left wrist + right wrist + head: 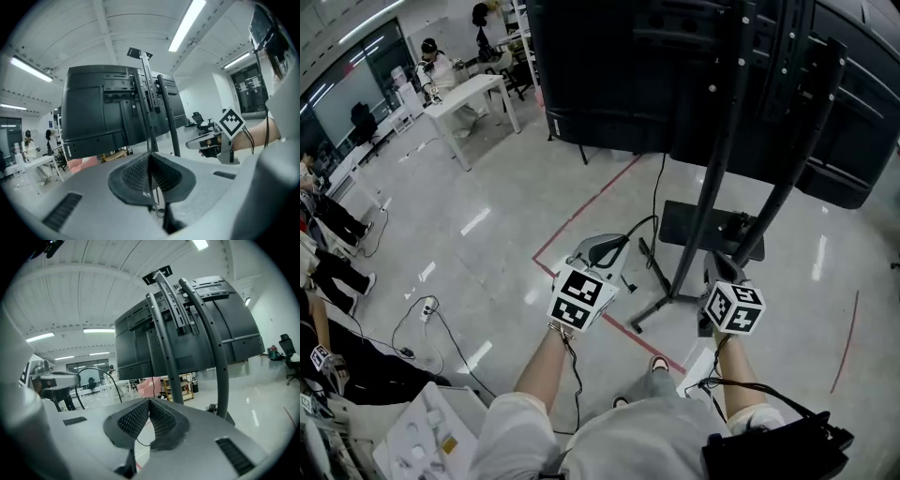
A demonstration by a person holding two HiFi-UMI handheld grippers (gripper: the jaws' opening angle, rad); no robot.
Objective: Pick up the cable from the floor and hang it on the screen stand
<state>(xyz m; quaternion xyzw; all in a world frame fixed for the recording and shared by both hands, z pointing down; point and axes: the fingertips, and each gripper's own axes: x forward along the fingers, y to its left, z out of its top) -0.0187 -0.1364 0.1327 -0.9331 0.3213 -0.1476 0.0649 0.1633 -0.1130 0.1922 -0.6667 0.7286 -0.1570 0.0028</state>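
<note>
A black cable (642, 227) arcs up from the tip of my left gripper (617, 247) towards the big black screen (675, 75). That gripper is shut on it, pads together in the left gripper view (150, 159). In the right gripper view the cable (96, 370) curves away from the left gripper (75, 379). My right gripper (727, 264) is level with the left one, close to the stand's poles (712, 178). Its pads (149, 402) are closed with nothing visibly pinched; a thin dark strand shows through the gap below. The stand's poles (166, 348) rise just ahead.
The stand's dark base plate (684, 225) and legs lie on the glossy floor below my grippers. A red tape line (591, 206) crosses the floor. A power strip with cables (427, 309) lies at the left. A white table (473, 94) with a seated person is far left.
</note>
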